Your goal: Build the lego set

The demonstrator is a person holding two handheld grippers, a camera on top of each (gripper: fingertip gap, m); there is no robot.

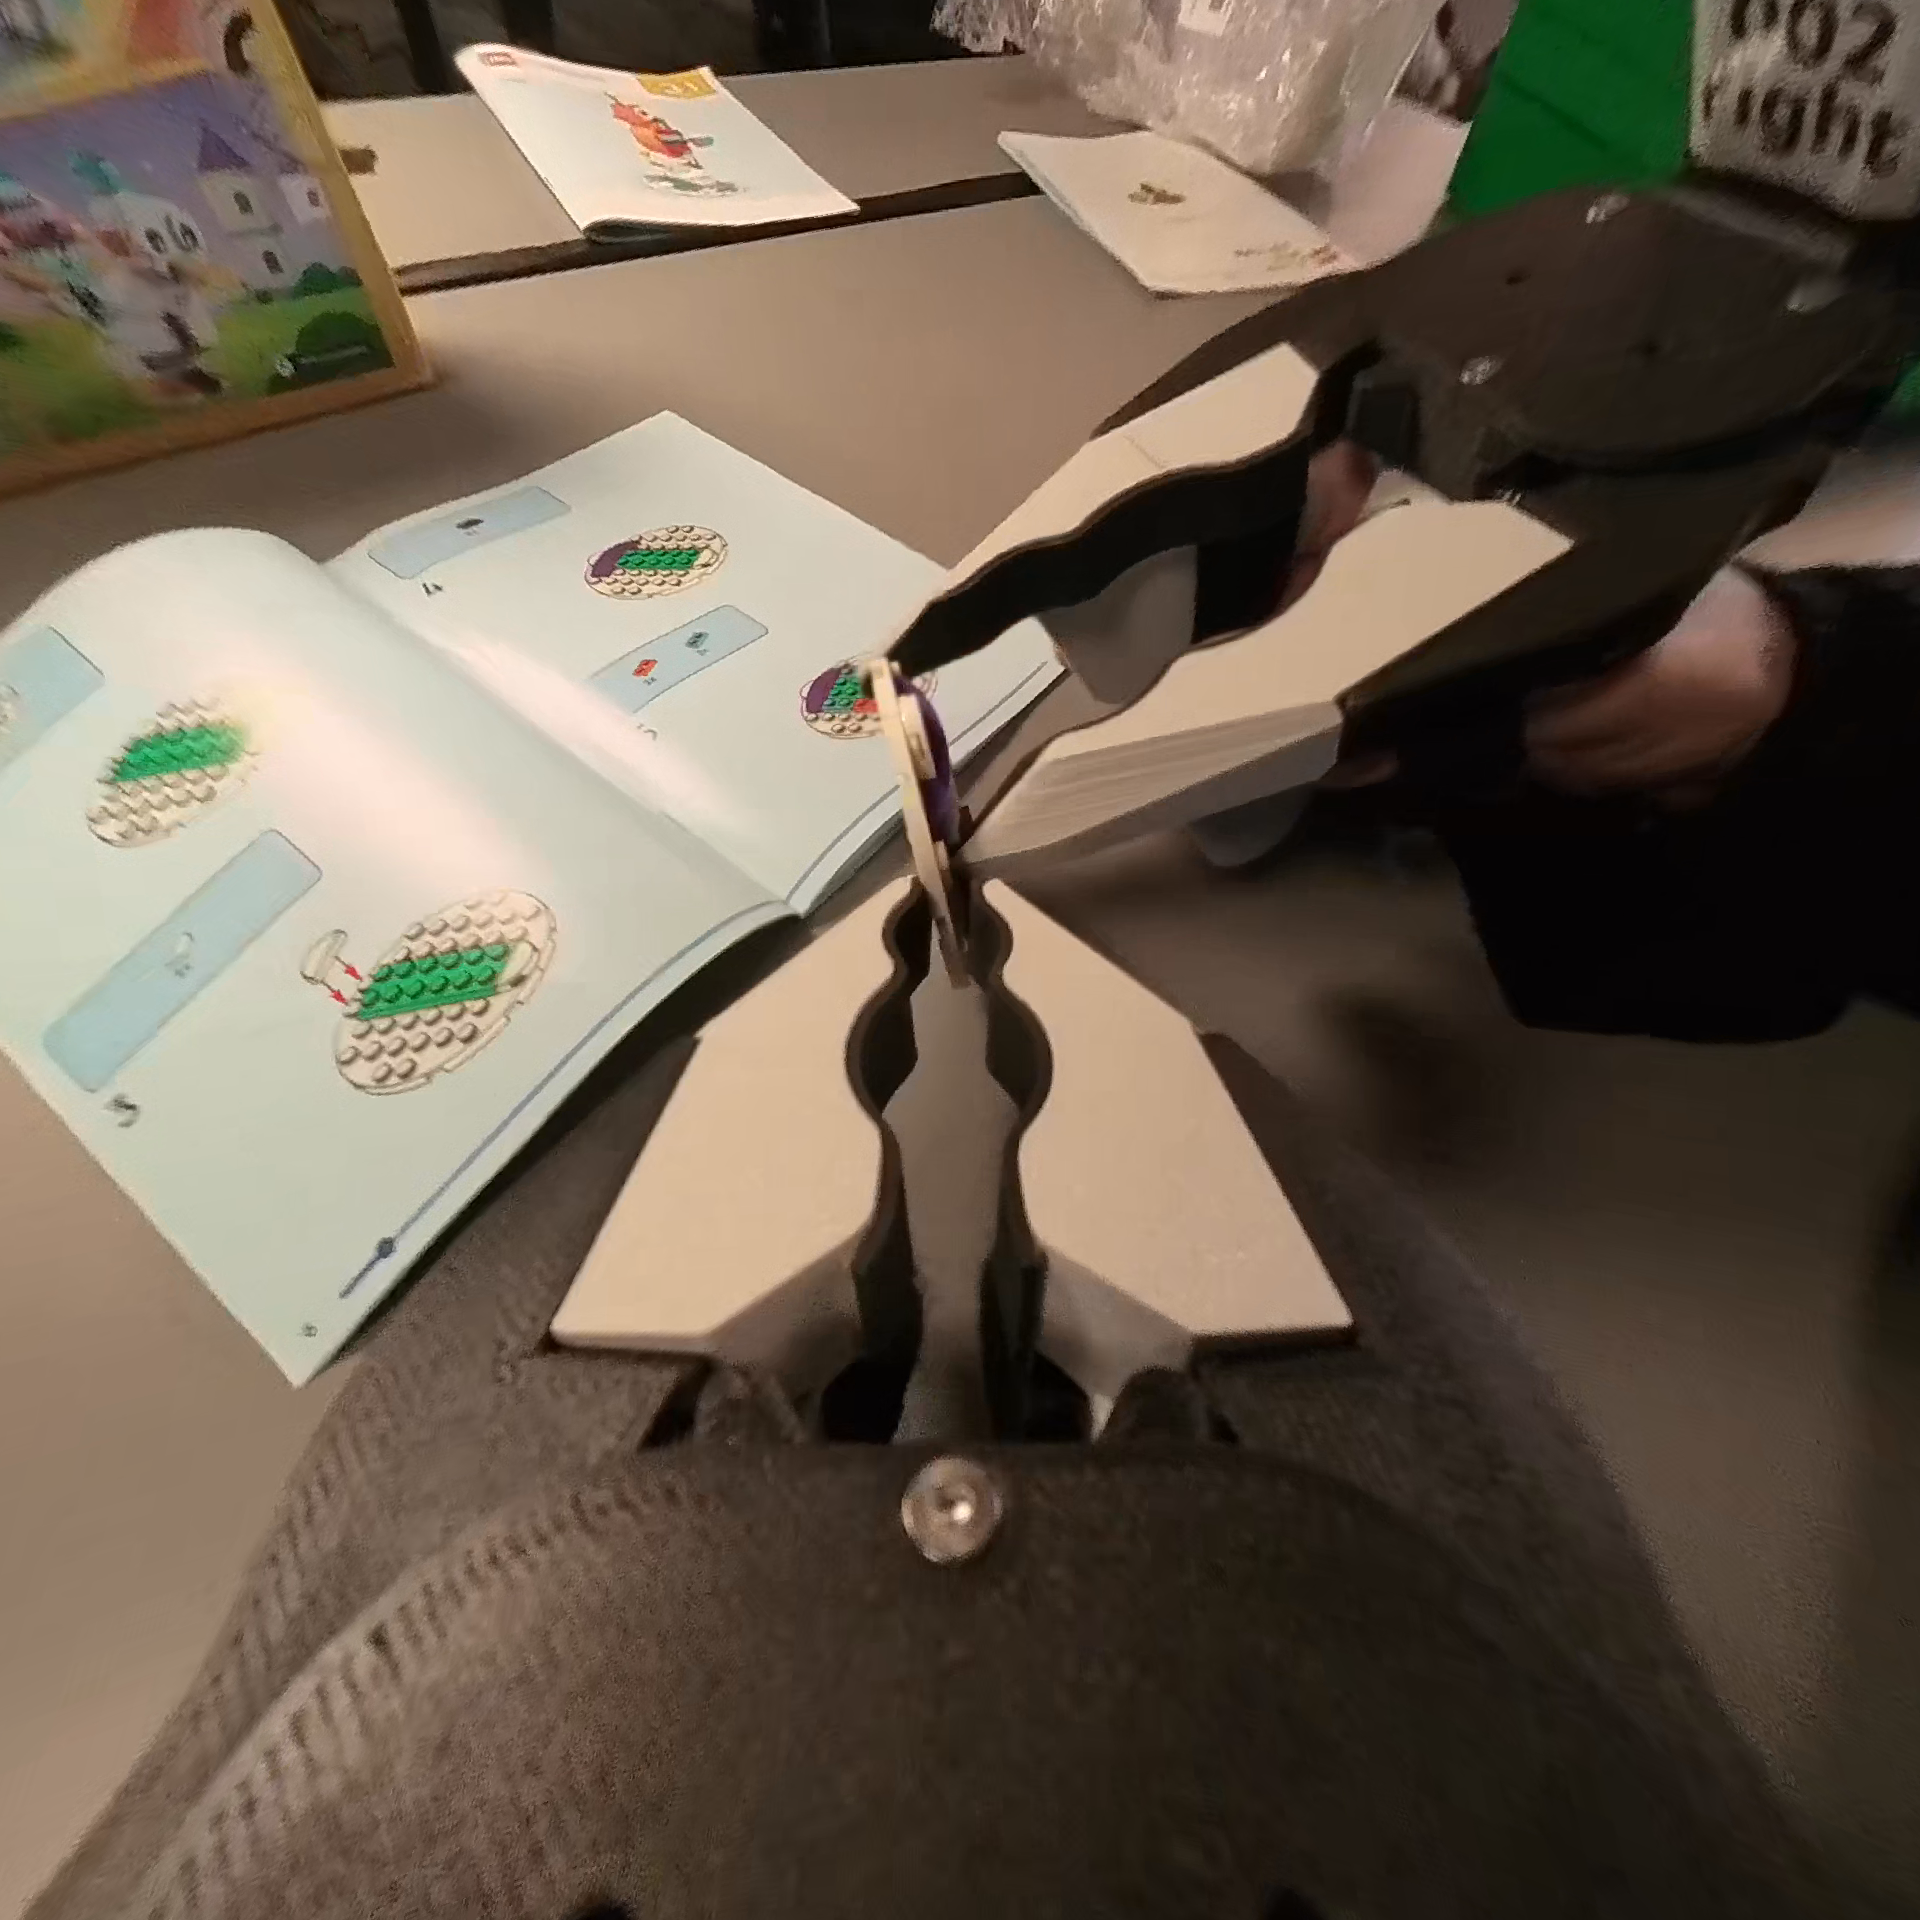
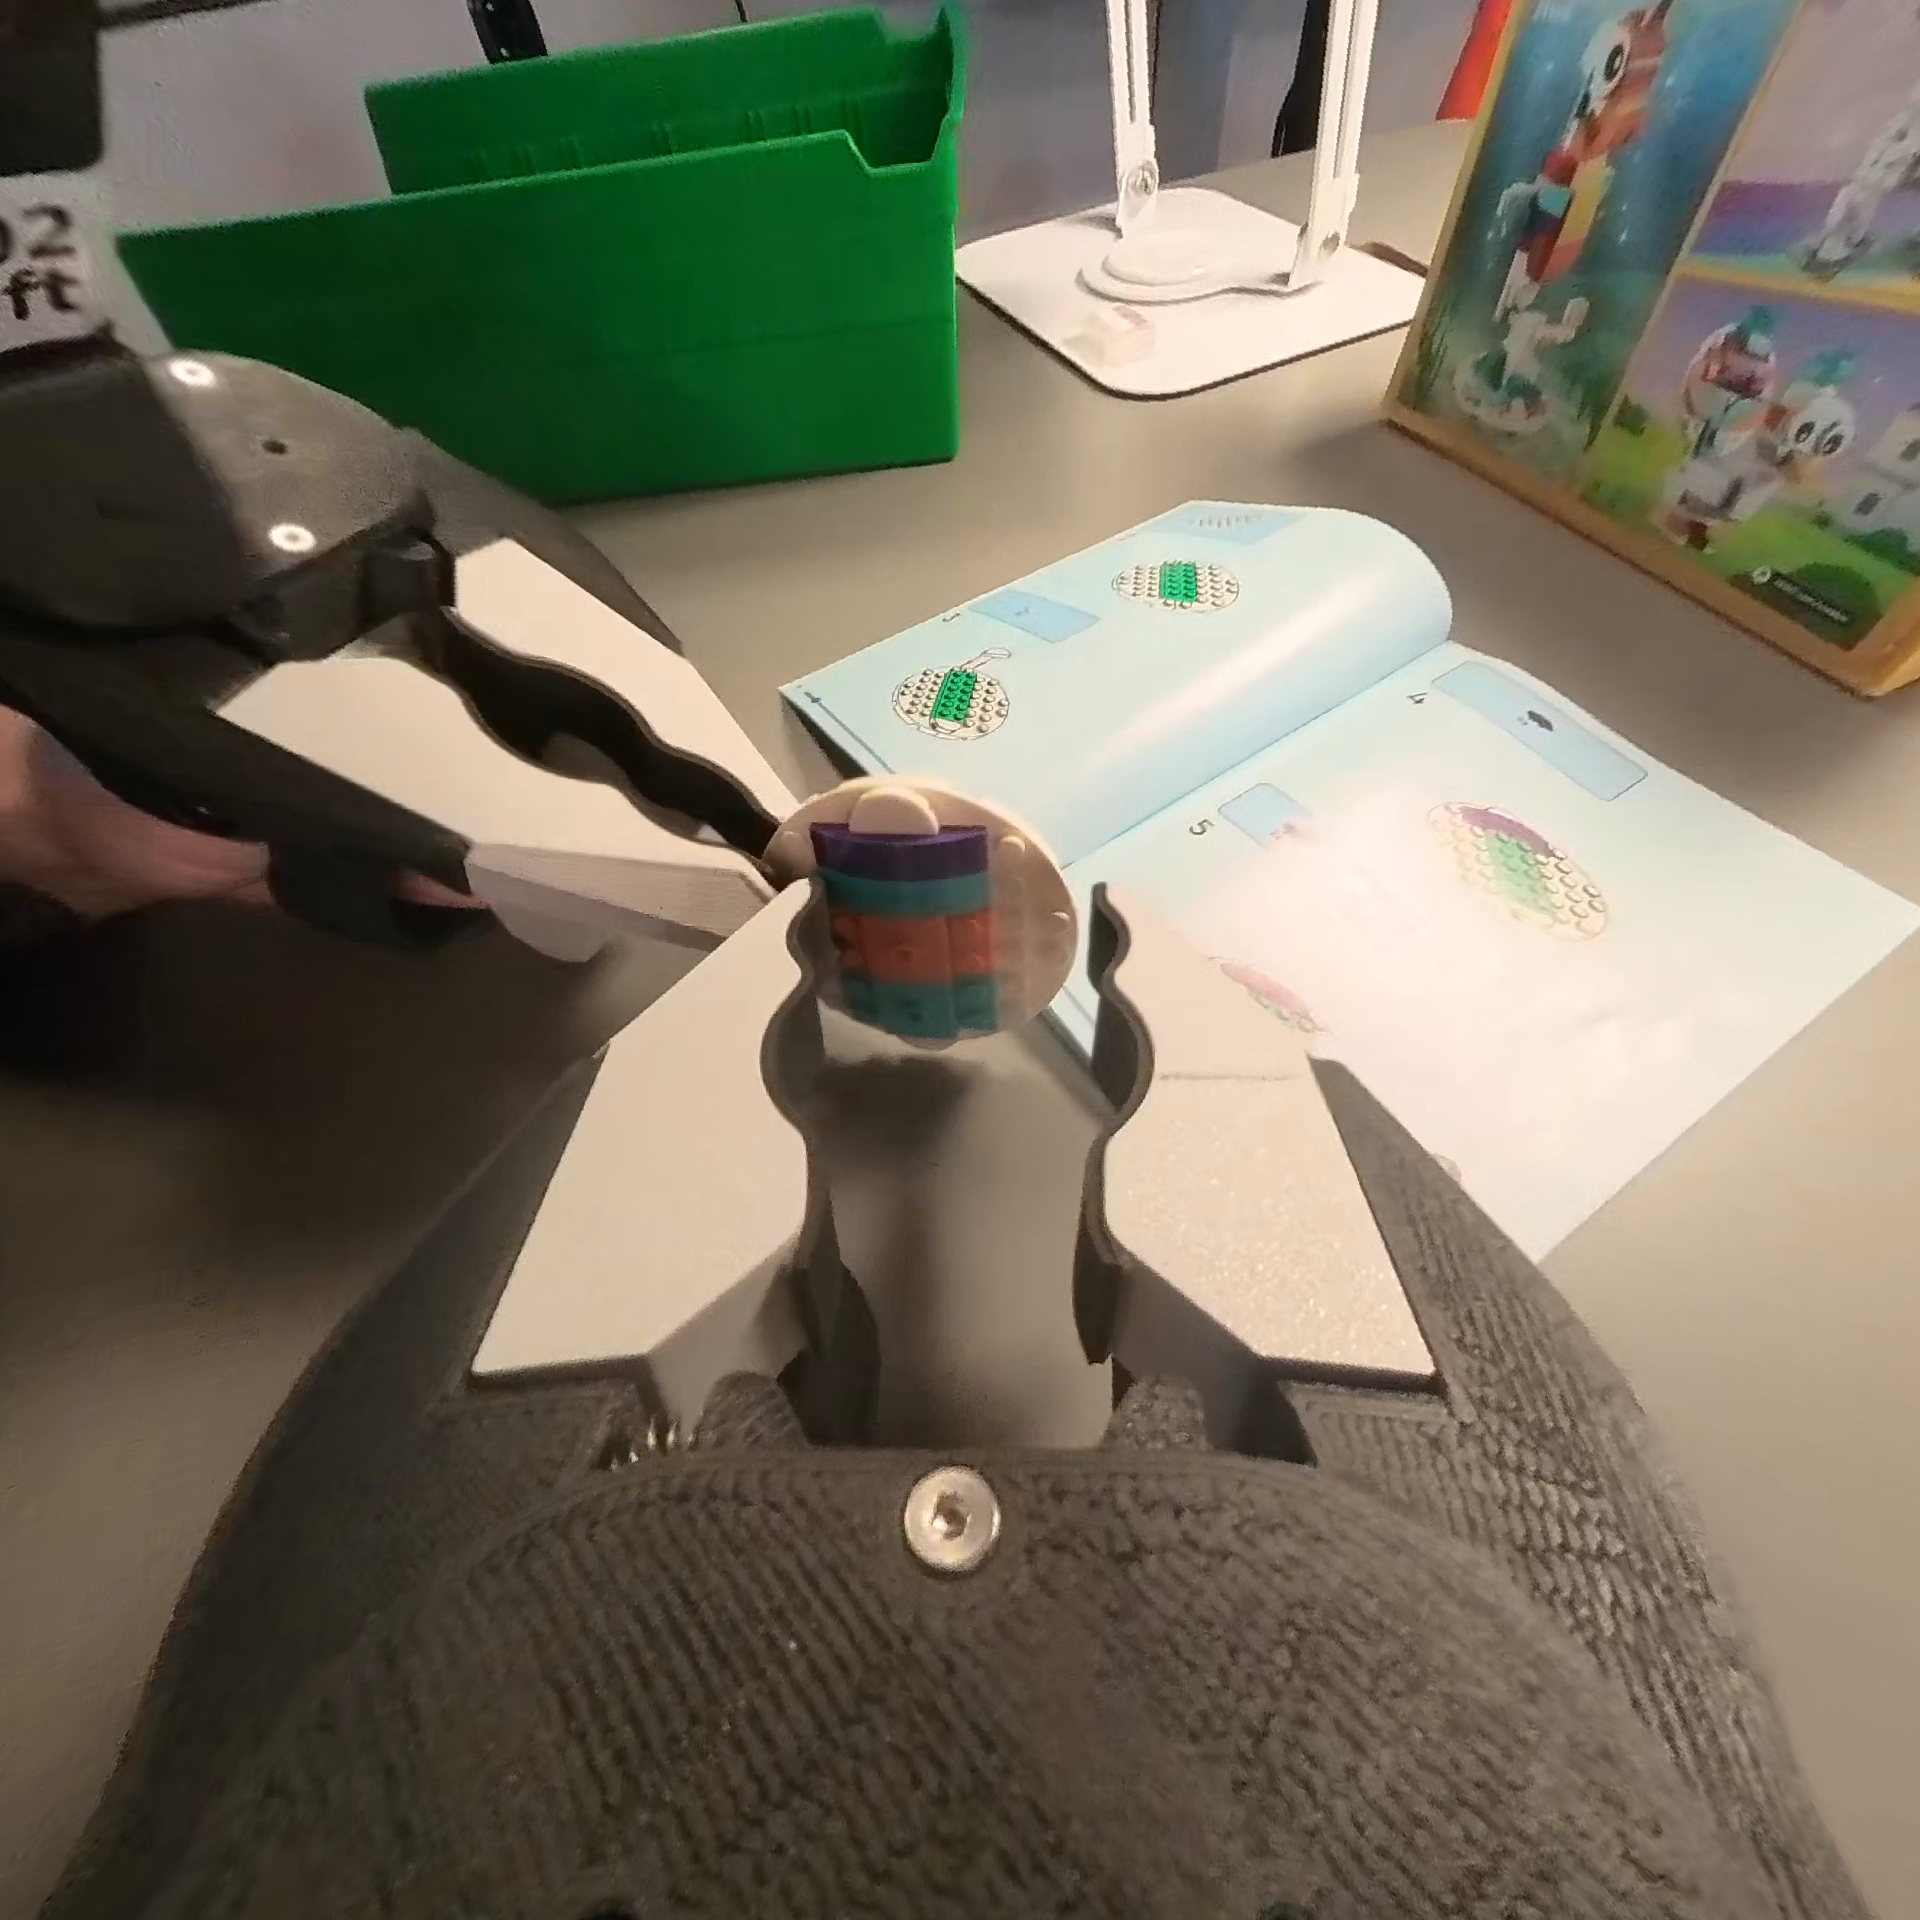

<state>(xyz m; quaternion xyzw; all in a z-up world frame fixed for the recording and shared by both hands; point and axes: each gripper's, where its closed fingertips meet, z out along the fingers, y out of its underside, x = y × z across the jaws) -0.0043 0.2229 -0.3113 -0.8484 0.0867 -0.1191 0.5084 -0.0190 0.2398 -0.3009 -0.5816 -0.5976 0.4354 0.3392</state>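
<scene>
A round tan plate (image 2: 1023, 914) carries rows of purple, teal and orange-red bricks (image 2: 904, 935) and a small white rounded piece at its top. It is held upright above the table. My left gripper (image 1: 948, 920) is shut on the plate's edge (image 1: 914, 748), seen edge-on here; it enters the right wrist view (image 2: 774, 857) from the left. My right gripper (image 2: 951, 909) is open, its fingers on either side of the plate. It reaches in from the upper right in the left wrist view (image 1: 940, 748).
An open light-blue instruction booklet (image 1: 416, 790) (image 2: 1299, 748) lies on the grey table under the plate. The set's box (image 1: 177, 239) (image 2: 1683, 343) stands behind it. A green bin (image 2: 582, 312), a white lamp base (image 2: 1195, 301) and two closed booklets (image 1: 644, 135) (image 1: 1174, 208) lie farther back. The tips of both grippers are at nearly the same place.
</scene>
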